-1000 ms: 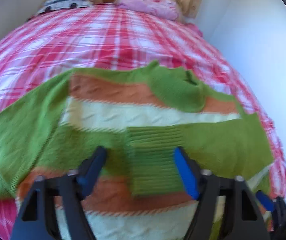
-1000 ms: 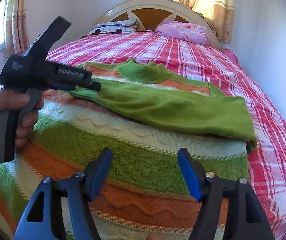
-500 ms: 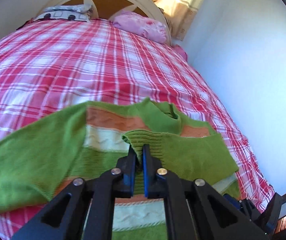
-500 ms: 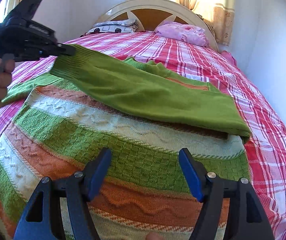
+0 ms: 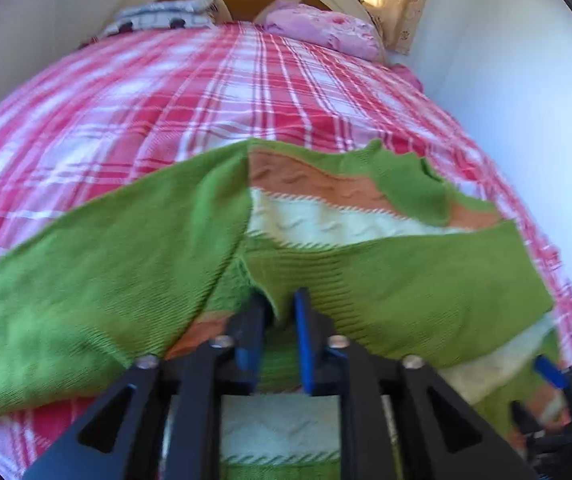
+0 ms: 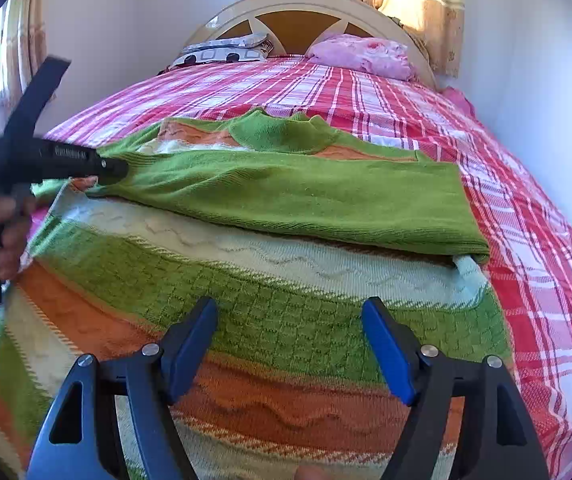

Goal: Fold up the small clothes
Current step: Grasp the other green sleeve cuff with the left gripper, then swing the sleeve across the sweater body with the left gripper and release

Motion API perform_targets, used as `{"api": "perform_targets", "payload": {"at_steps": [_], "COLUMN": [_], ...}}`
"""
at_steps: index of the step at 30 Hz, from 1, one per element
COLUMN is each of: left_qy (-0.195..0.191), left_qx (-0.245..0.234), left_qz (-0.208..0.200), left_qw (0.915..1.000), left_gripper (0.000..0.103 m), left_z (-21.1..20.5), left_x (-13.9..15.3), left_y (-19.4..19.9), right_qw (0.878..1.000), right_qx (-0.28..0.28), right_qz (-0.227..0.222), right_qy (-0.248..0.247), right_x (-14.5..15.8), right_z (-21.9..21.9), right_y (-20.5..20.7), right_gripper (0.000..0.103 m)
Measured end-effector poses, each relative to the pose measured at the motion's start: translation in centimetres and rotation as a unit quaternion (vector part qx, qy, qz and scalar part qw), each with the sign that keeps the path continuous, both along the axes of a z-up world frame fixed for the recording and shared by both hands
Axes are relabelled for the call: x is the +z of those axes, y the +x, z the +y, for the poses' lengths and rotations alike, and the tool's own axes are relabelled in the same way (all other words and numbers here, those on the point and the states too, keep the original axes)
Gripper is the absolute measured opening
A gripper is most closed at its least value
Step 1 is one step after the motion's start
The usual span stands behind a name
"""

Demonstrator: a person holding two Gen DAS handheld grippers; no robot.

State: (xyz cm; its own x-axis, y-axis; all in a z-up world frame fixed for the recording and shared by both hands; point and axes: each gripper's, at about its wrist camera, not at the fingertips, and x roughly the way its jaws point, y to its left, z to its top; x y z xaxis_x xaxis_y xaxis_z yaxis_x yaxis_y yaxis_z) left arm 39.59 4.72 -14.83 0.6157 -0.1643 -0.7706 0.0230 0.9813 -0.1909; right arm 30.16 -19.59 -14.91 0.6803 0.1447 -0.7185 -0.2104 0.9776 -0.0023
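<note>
A striped knit sweater (image 6: pixel 277 312) in green, cream and orange lies flat on the bed; it also shows in the left wrist view (image 5: pixel 326 220). Its right green sleeve (image 6: pixel 306 196) is folded across the chest. My left gripper (image 5: pixel 279 314) is nearly closed on that sleeve's ribbed cuff (image 5: pixel 298 276), low over the sweater; it shows at the left of the right wrist view (image 6: pixel 113 168). The other green sleeve (image 5: pixel 105 264) lies spread out to the left. My right gripper (image 6: pixel 290 336) is open and empty above the sweater's lower body.
The bed has a red and white plaid cover (image 6: pixel 406 100). A pink pillow (image 6: pixel 362 56) and a patterned pillow (image 6: pixel 221 52) lie by the cream headboard (image 6: pixel 306 4). A white wall (image 6: pixel 546 100) runs close along the right side.
My left gripper shut on the sleeve cuff, lifted it, then carried it left and down across the sweater's chest. The jaws now stand slightly apart. My right gripper stayed open in place.
</note>
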Motion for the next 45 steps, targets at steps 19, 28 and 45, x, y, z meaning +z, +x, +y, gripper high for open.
{"api": "perform_targets", "payload": {"at_steps": [19,28,45], "left_qy": [0.058,0.079,0.106], "left_qx": [0.024,0.095,0.313], "left_qz": [-0.065,-0.062,-0.03], "left_qw": [0.9959,0.9904,0.9433], "left_gripper": [0.073,0.079,0.085], "left_z": [2.3,11.8,31.4], "left_x": [1.5,2.5,1.3], "left_y": [-4.4,-10.3,-18.8], "right_qw": [0.996,0.995,0.989], "right_qx": [-0.059,0.065,0.123], "right_qz": [0.064,0.069,0.076], "right_qy": [-0.003,0.031,-0.006], "right_x": [2.3,2.8,0.3], "right_z": [-3.5,9.3,17.3], "right_y": [7.9,9.8,10.0], "right_gripper": [0.079,0.079,0.081]}}
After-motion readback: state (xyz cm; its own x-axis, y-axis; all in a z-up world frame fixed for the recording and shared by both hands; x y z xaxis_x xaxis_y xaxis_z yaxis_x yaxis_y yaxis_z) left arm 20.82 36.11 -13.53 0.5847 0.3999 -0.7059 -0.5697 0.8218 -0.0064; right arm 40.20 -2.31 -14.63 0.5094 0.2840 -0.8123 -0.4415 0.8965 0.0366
